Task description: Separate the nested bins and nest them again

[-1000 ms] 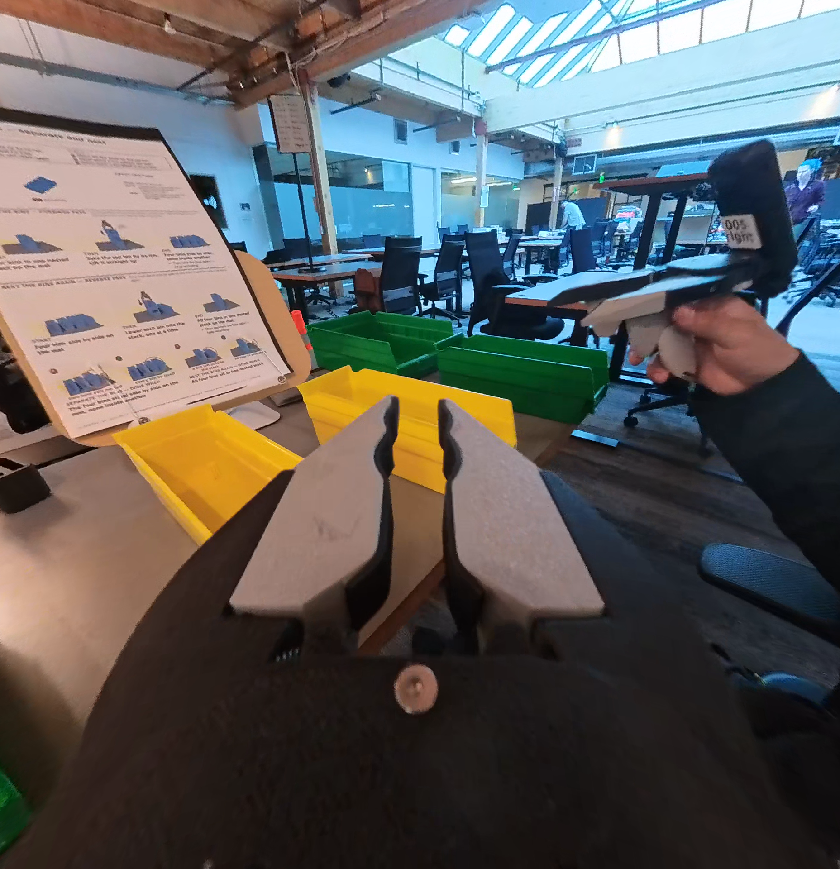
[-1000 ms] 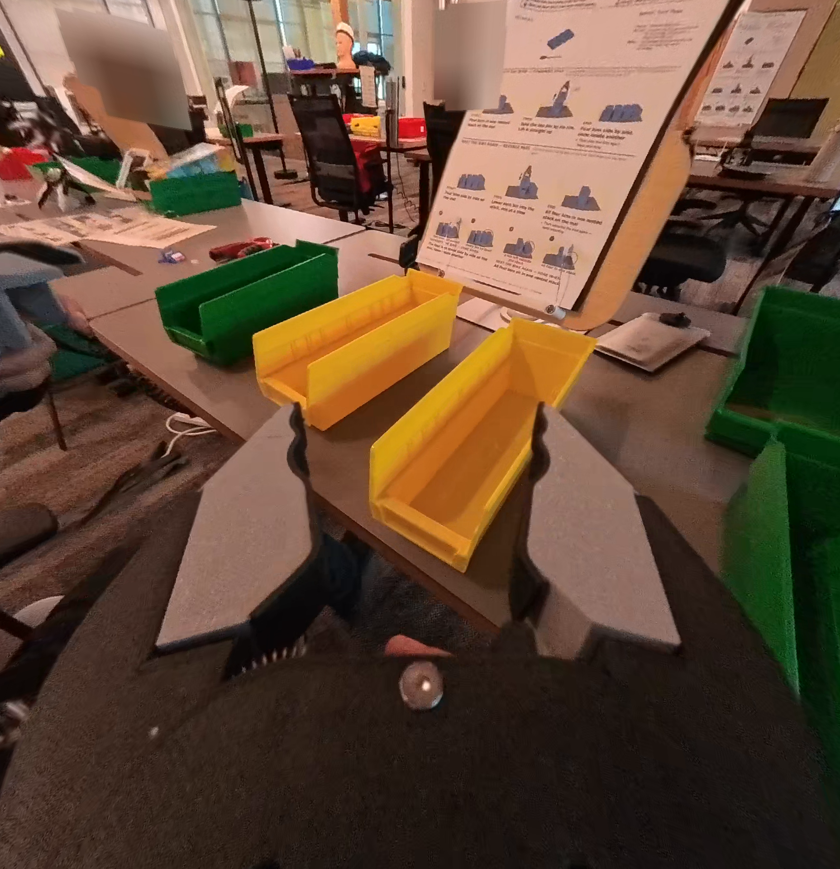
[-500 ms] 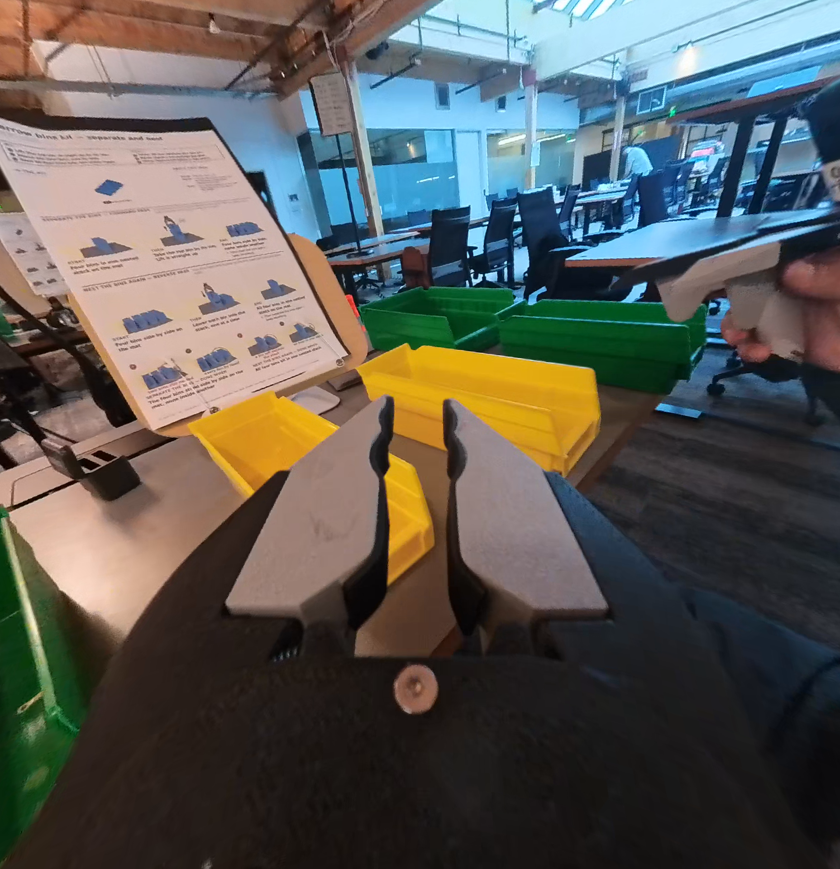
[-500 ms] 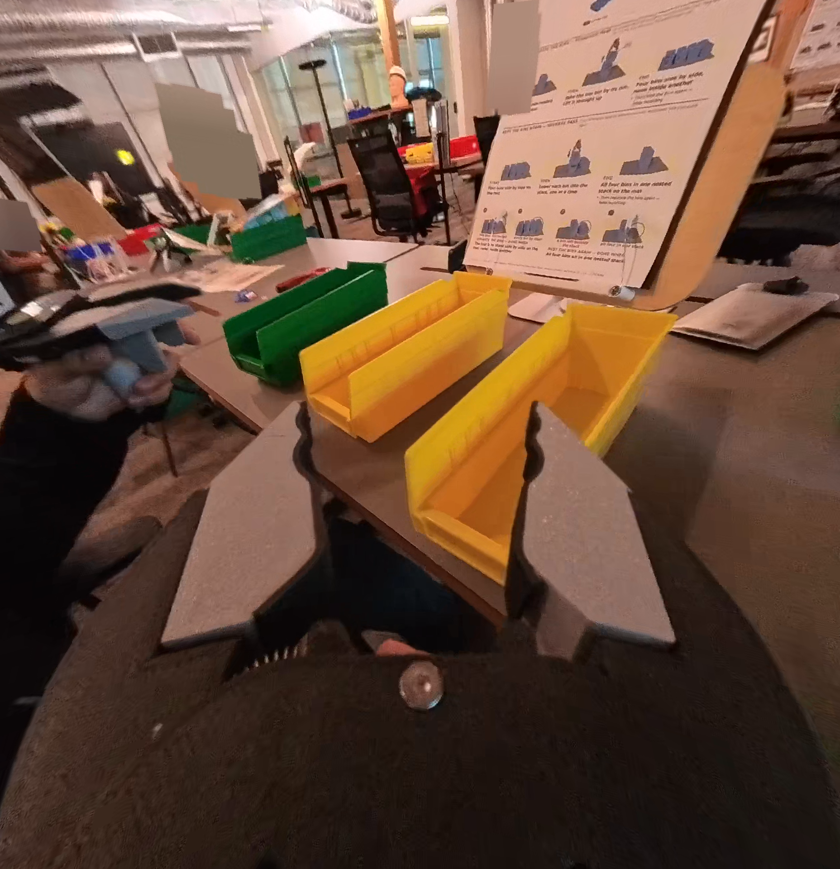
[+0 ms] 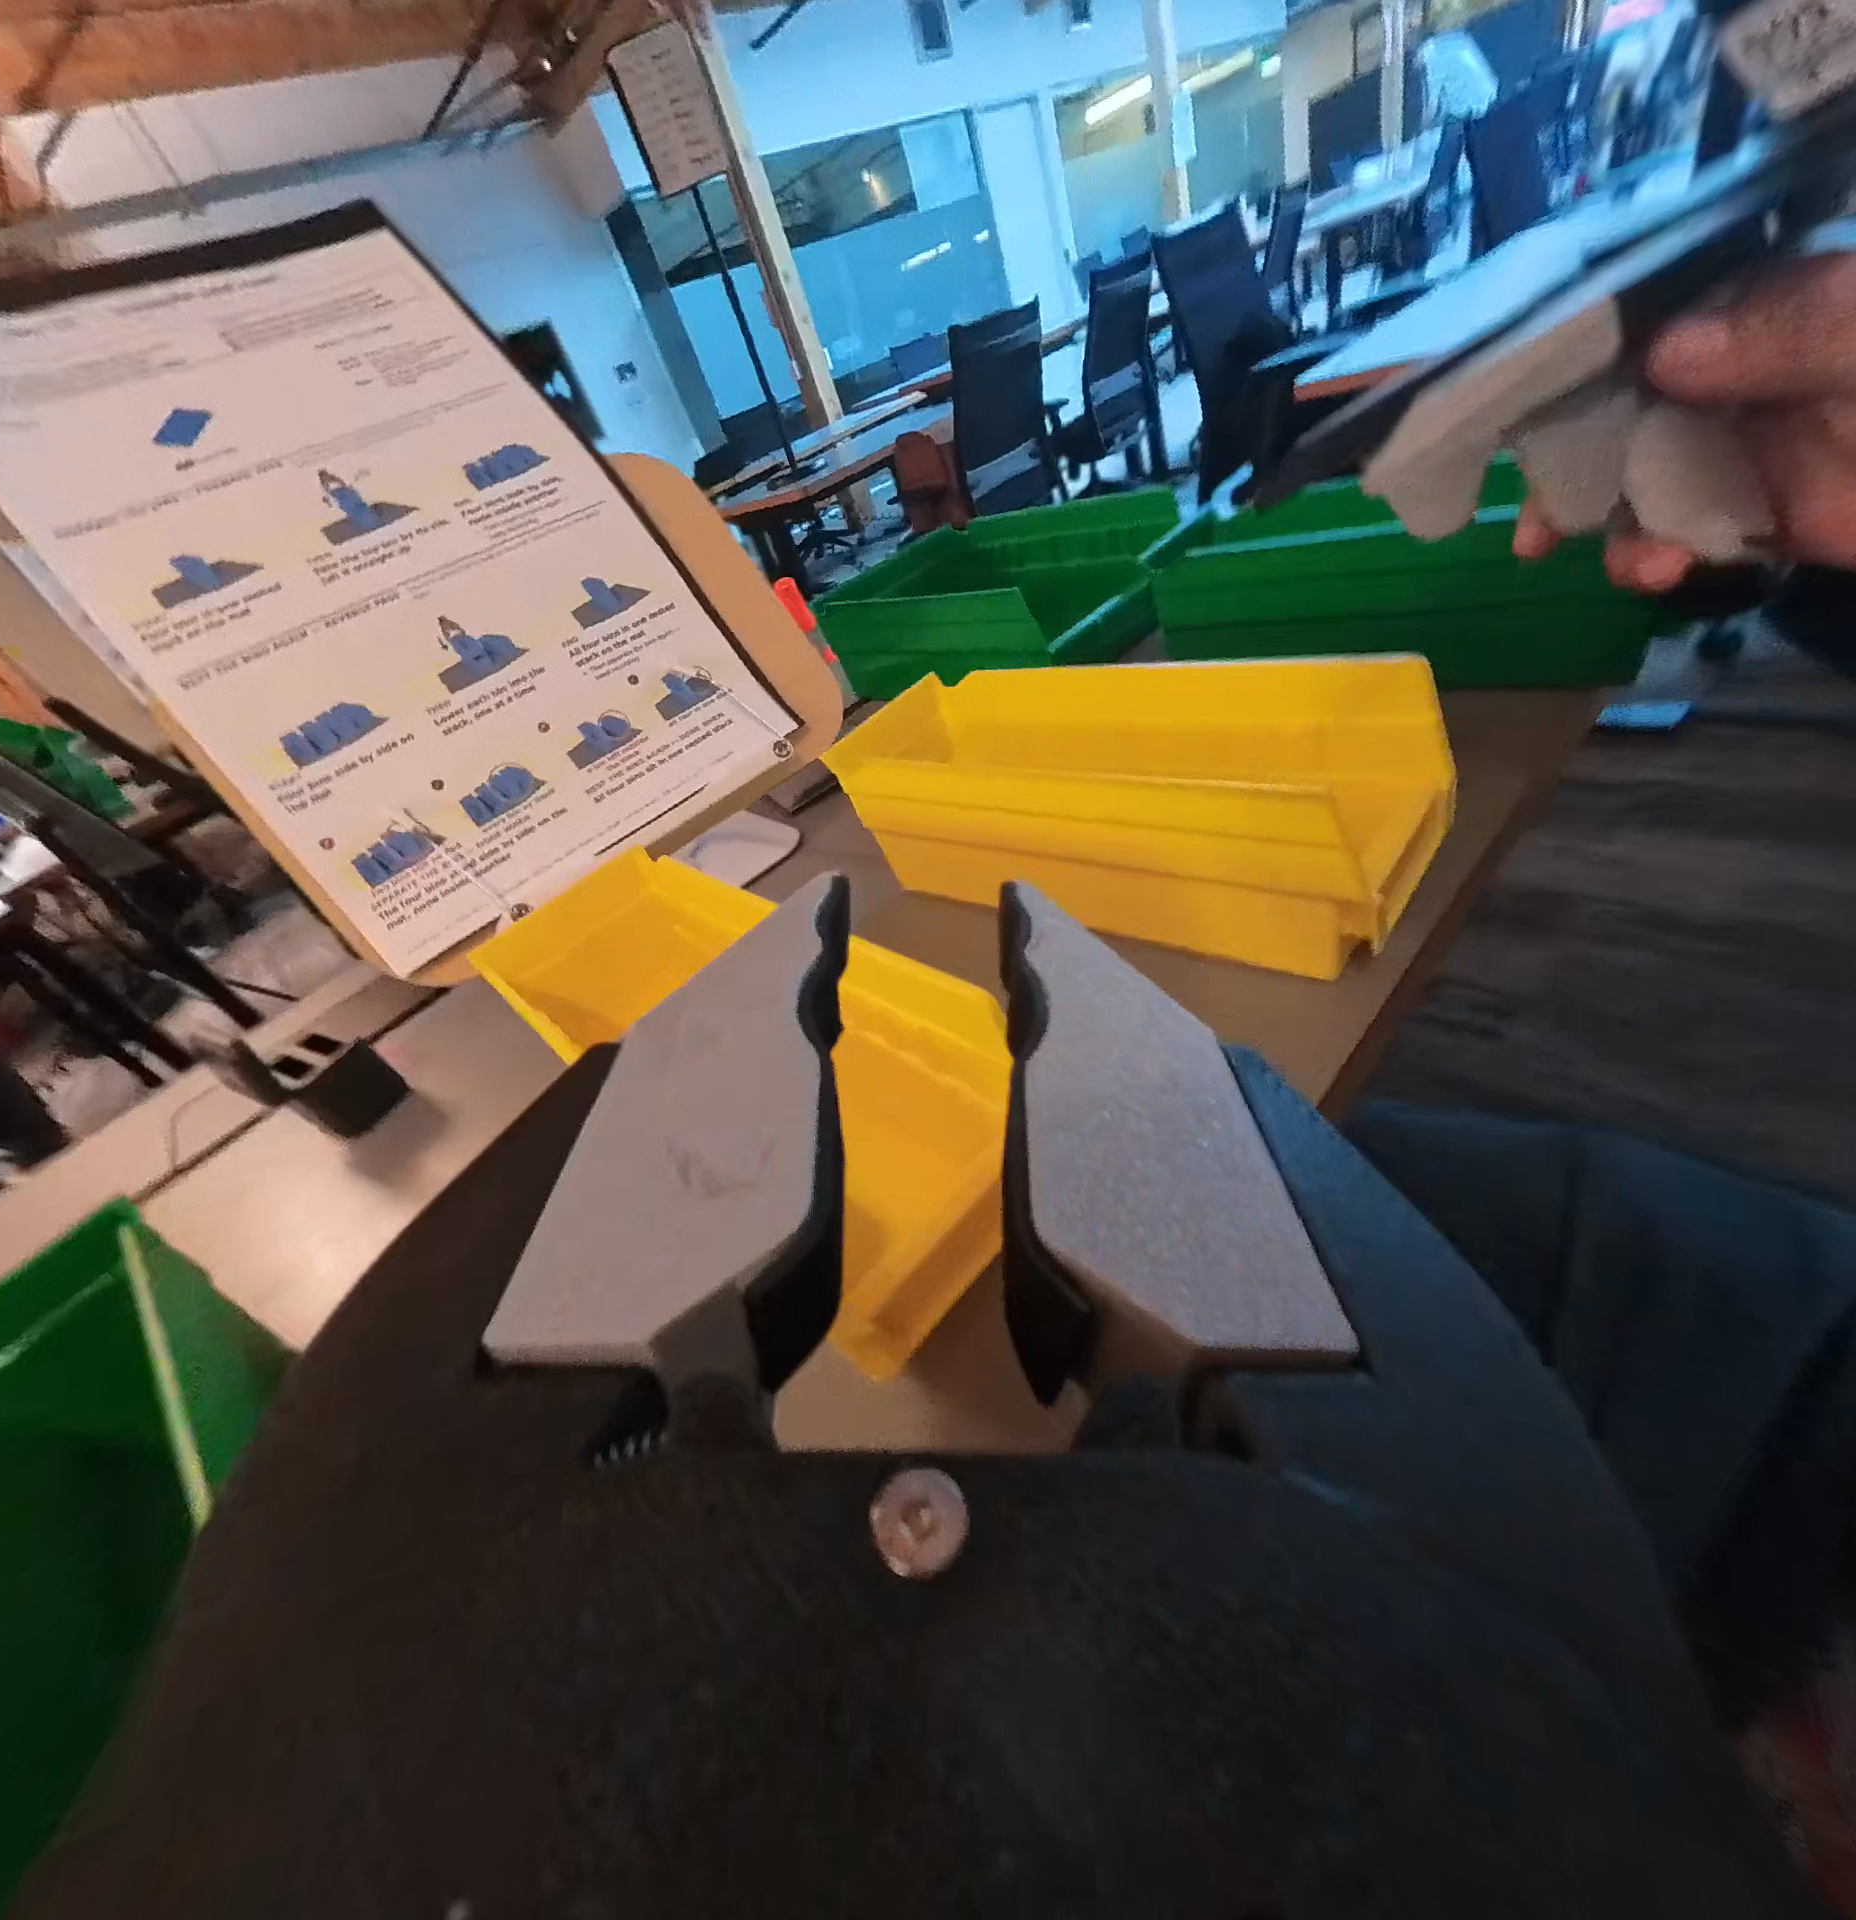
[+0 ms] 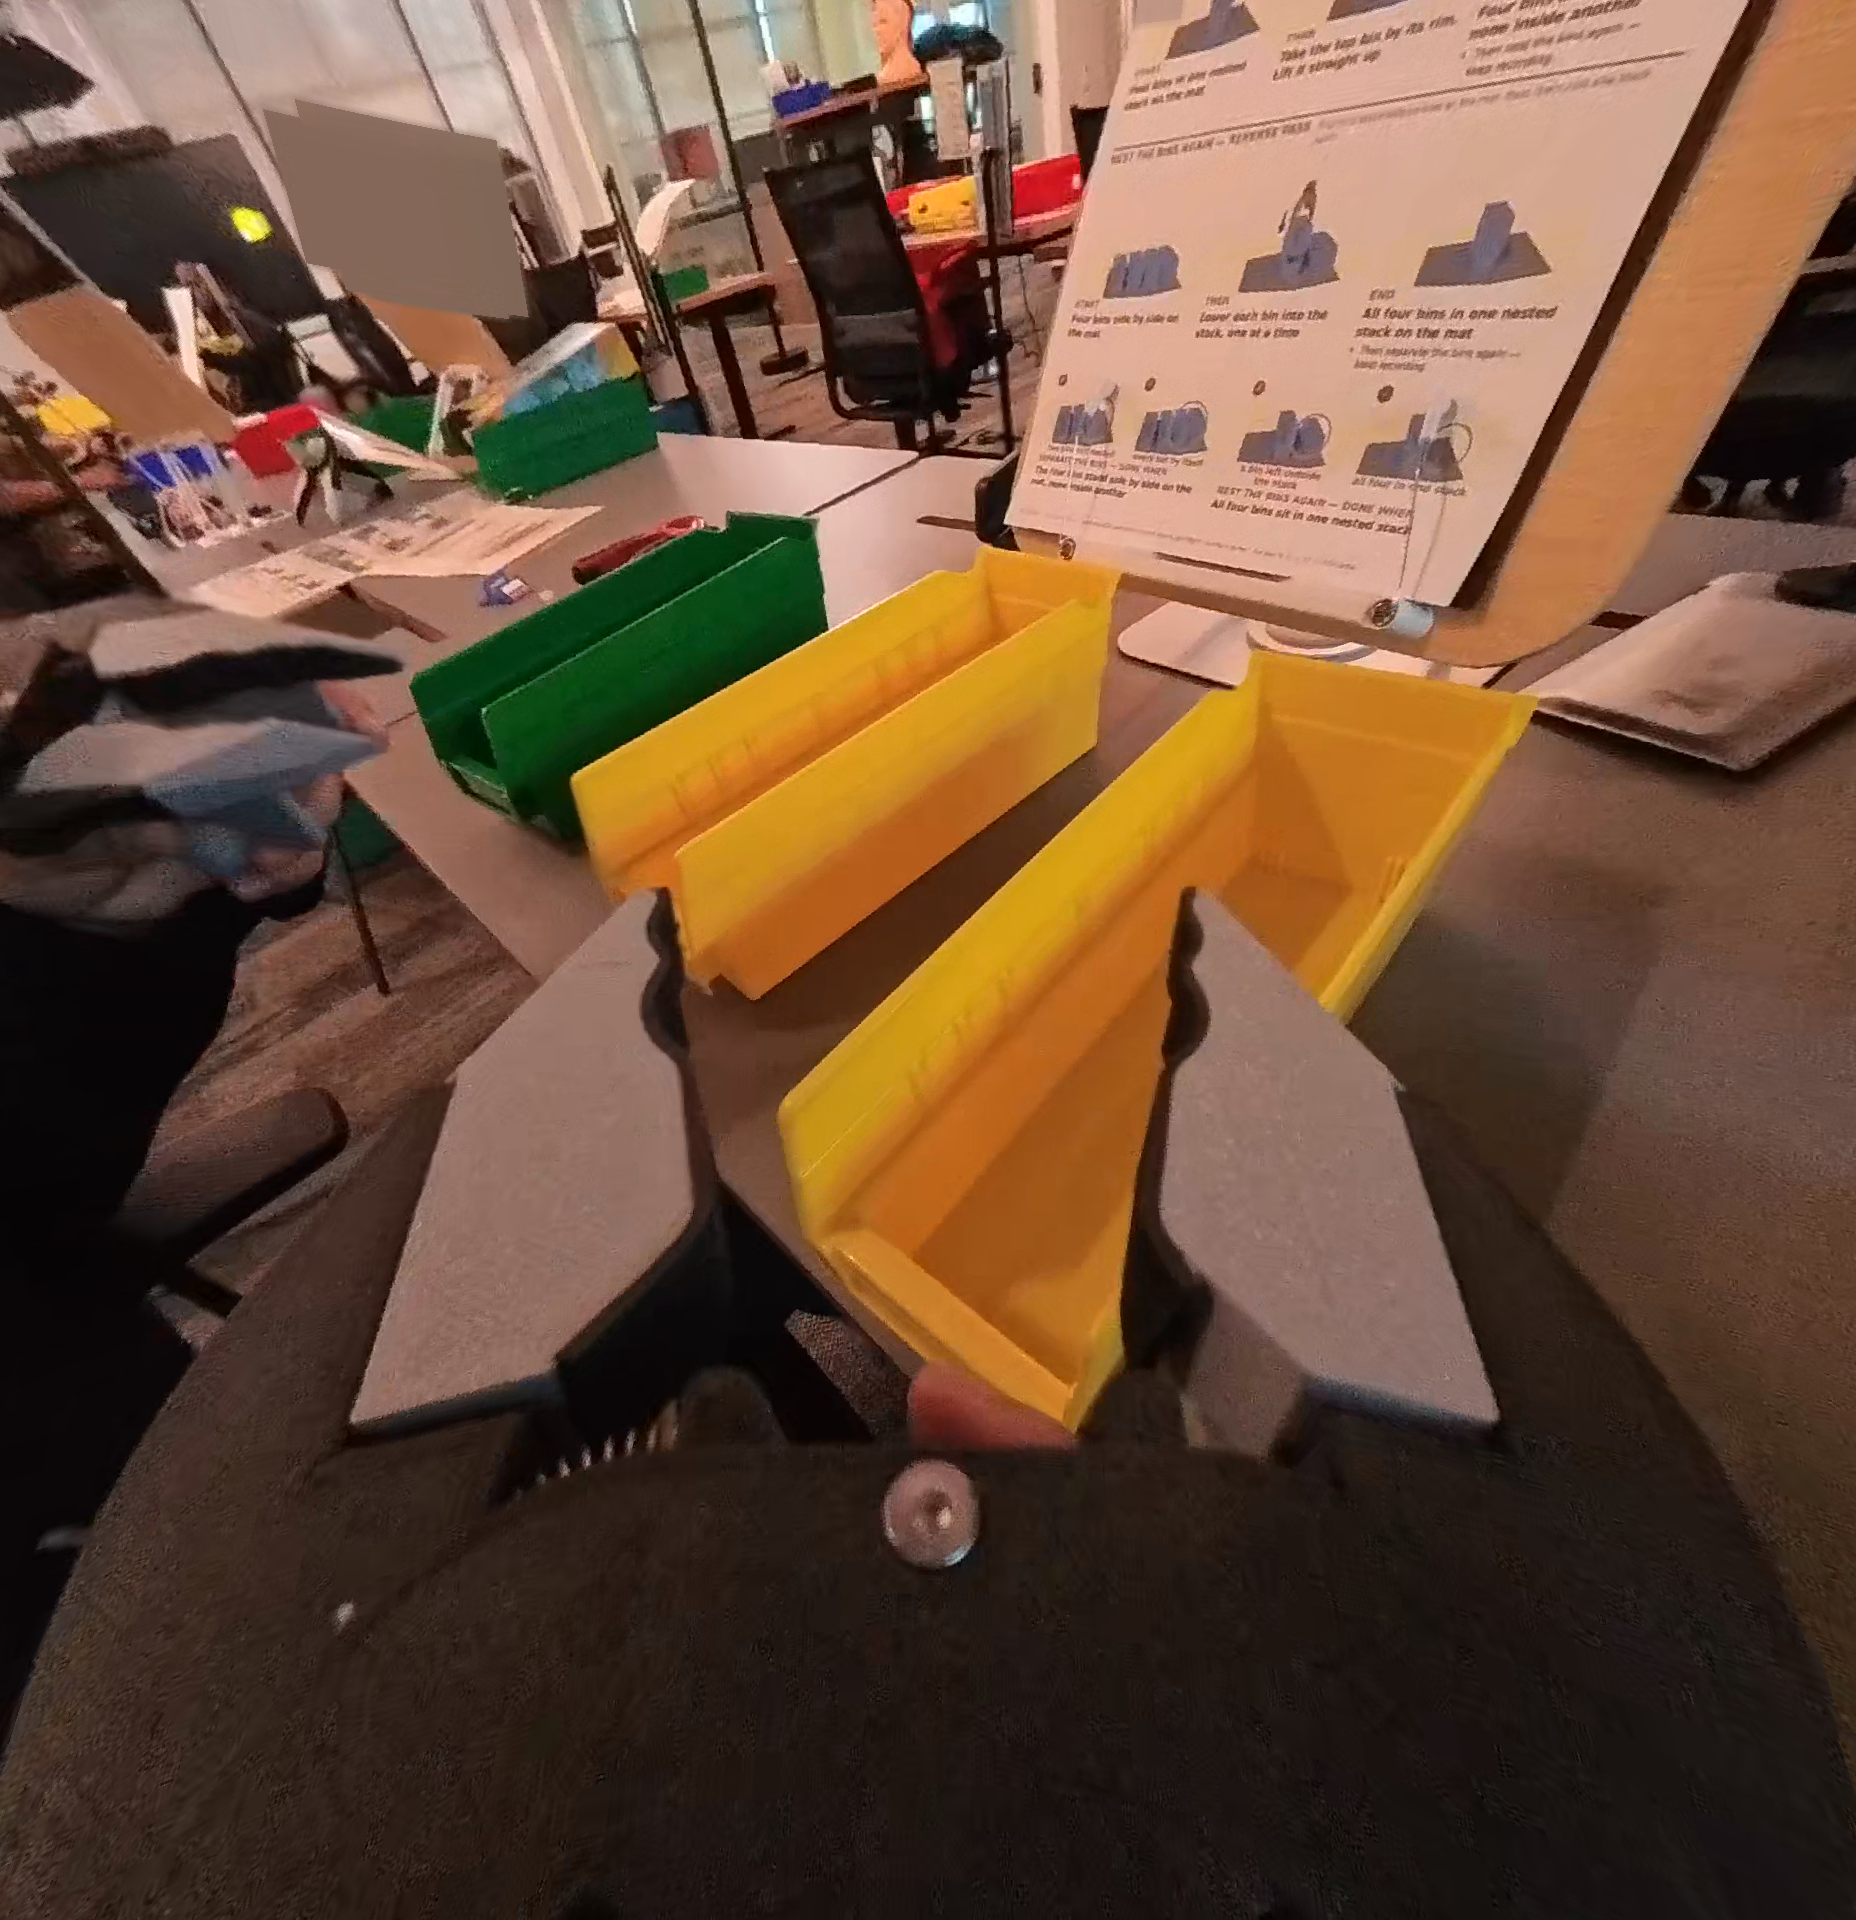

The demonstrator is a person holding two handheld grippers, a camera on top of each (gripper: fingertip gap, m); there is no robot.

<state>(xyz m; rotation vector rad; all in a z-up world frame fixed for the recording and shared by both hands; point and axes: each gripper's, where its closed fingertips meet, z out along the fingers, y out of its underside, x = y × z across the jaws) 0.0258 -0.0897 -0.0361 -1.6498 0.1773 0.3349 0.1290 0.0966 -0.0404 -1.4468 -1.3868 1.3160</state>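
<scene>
- The right tongs (image 6: 919,935) hover spread wide and empty over the near end of the near yellow bin (image 6: 1163,997); one finger (image 6: 1288,1195) hangs above its right wall.
- The left tongs (image 5: 922,930) are parted by a narrow gap and grasp nothing, aimed across the same bin (image 5: 799,1039).
- Farther left on the desk (image 6: 1630,1039), a second yellow bin (image 6: 851,769) and a green bin (image 6: 633,665) lie side by side, not nested; an instruction board (image 6: 1371,291) stands behind.
- Risk, as a judgement: the bin's near end sits at the desk edge, so a glancing bite on its thin wall could tip it off the desk.
</scene>
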